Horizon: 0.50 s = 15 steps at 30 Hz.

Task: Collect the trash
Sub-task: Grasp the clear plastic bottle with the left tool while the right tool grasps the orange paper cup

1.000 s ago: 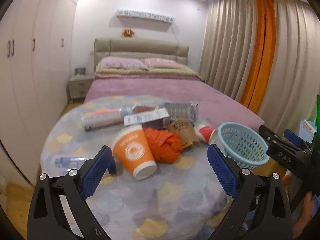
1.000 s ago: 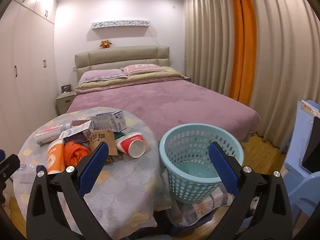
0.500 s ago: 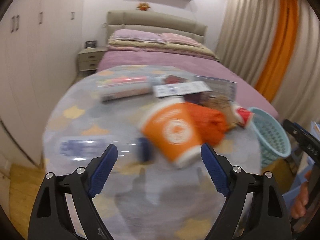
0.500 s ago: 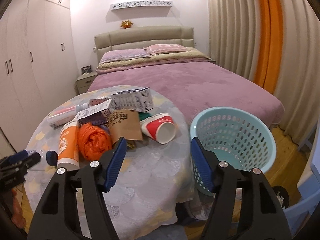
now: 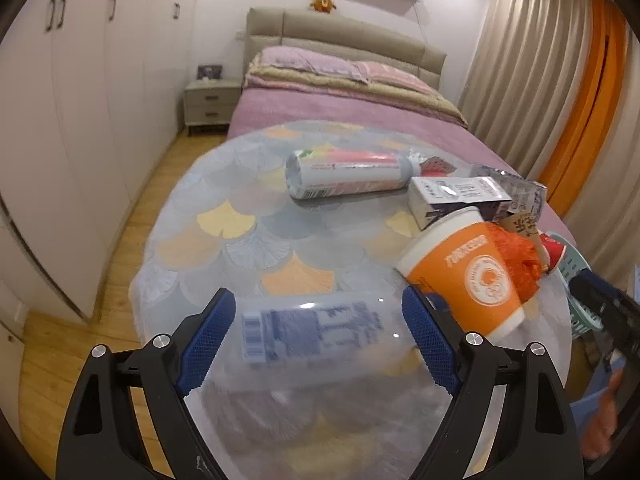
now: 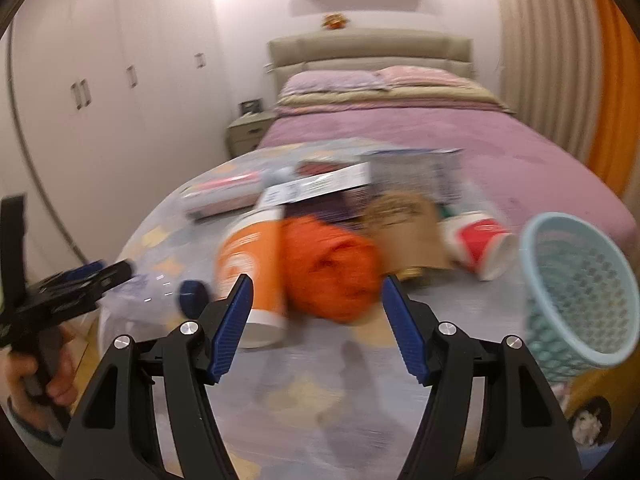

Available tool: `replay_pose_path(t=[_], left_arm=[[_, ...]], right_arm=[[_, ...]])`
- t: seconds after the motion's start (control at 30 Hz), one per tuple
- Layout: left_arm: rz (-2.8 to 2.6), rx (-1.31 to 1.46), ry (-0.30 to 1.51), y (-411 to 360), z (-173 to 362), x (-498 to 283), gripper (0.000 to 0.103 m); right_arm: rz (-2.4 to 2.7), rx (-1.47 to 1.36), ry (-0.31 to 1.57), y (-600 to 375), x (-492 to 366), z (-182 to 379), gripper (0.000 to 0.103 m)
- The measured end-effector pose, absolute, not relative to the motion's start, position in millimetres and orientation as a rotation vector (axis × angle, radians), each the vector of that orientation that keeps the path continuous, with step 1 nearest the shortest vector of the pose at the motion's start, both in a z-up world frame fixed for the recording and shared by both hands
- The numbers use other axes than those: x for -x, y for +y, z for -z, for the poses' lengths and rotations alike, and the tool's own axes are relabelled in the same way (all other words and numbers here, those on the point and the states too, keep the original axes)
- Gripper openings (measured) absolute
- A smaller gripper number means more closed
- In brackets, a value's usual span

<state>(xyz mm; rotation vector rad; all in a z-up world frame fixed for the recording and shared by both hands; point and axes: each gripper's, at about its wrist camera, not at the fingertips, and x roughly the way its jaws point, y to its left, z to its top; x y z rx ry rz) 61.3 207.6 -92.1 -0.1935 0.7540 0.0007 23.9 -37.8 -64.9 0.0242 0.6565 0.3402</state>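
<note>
Trash lies on a round table [image 5: 240, 240]. A clear plastic bottle [image 5: 312, 332] with a blue label lies sideways between the pads of my open left gripper [image 5: 318, 328], untouched as far as I can tell. An orange paper cup [image 5: 468, 276] lies to its right beside an orange bag [image 6: 328, 268]. My open right gripper [image 6: 316, 312] hovers just in front of the orange bag and cup [image 6: 252, 272]. A red cup [image 6: 478, 244], a brown sleeve [image 6: 408, 232], boxes [image 5: 460, 196] and a pink-white bottle [image 5: 348, 174] lie behind. A teal basket [image 6: 576, 292] stands at the right.
A purple bed [image 5: 360, 116] lies behind the table. White wardrobes [image 5: 80, 100] line the left wall, with a nightstand [image 5: 210, 106] by the bed. Curtains [image 5: 540, 80] hang at the right. Wood floor [image 5: 80, 320] shows left of the table.
My left gripper has moved down and left until the clear bottle lies between its pads. My right gripper has swung left and closer, from the basket towards the orange bag.
</note>
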Motion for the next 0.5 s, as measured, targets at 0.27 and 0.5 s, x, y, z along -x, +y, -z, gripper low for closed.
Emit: replay_pose_path(t=[0.27,0.5], left_arm=[[0.089,0.181,0.808,213.3,95.8,-71.5,0.083],[0.259,0.249,0.941,204.6,104.6,-54.2,0.083]], right_arm=[[-0.373,-0.01,0.73,-2.3,-46.5,86.2,0.067],[-0.368,-0.023,0.763,-4.1,-52.0,95.2,0.067]])
